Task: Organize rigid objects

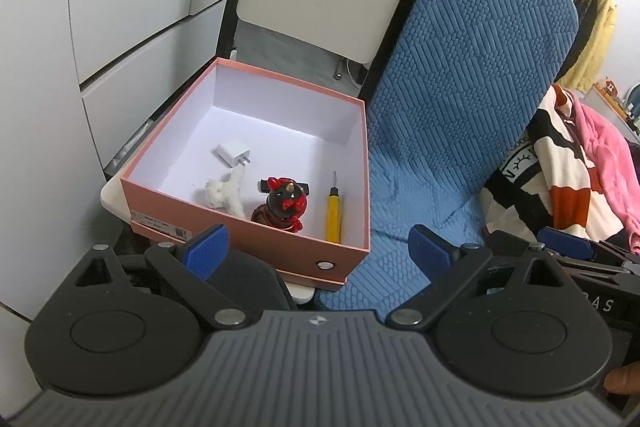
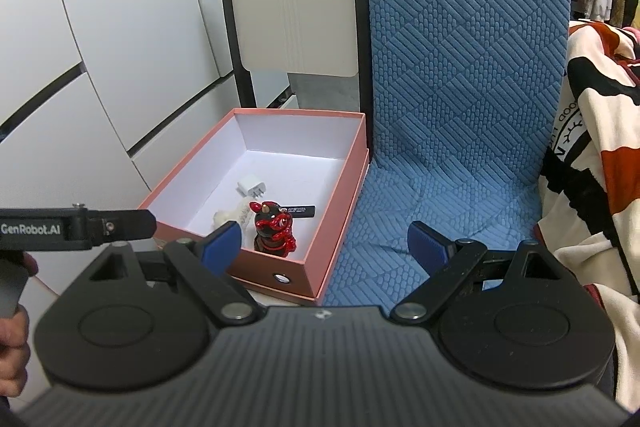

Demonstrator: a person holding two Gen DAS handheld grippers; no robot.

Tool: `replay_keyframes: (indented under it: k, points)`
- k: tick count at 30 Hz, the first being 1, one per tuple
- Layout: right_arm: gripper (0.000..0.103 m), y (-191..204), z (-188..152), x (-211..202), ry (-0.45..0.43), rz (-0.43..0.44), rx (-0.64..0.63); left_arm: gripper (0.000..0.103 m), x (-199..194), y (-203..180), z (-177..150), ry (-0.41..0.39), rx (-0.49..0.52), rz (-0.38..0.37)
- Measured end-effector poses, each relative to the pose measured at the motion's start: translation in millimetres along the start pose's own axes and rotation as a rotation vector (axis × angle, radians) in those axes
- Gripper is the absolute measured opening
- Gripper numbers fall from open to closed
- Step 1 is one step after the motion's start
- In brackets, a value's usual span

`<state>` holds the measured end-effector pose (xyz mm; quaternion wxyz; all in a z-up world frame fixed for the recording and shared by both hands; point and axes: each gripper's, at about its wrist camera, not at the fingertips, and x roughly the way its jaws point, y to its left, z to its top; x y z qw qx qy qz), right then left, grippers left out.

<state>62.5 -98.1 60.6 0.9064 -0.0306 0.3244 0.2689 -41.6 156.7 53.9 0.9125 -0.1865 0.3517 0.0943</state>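
White cabinet doors (image 1: 132,7) stand at far left, beside a pink box (image 1: 224,223) resting on a pale chair. Inside the box, from left: a white charger (image 1: 234,151), a fluffy white toy (image 1: 228,193), a red-and-black figurine (image 1: 284,205) standing upright in front of a small black stick (image 2: 300,211), and a yellow-handled tool (image 1: 334,213) along the right wall. The left gripper (image 1: 316,247) hovers near the box's front, jaws spread wide and empty. The right gripper (image 2: 326,247), equally wide and empty, hangs over the box corner and a blue cushion (image 2: 460,67). Patterned clothing (image 2: 600,147) lies at far right
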Motion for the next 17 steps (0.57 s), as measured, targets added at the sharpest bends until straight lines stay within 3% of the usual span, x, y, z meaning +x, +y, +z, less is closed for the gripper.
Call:
replay_keyframes:
  k: [17]
  points:
    - [0.092, 2.0, -2.9, -1.4, 0.003, -0.004, 0.000, 0.098, -1.7, -4.6, -5.8, 0.012, 0.004, -0.004]
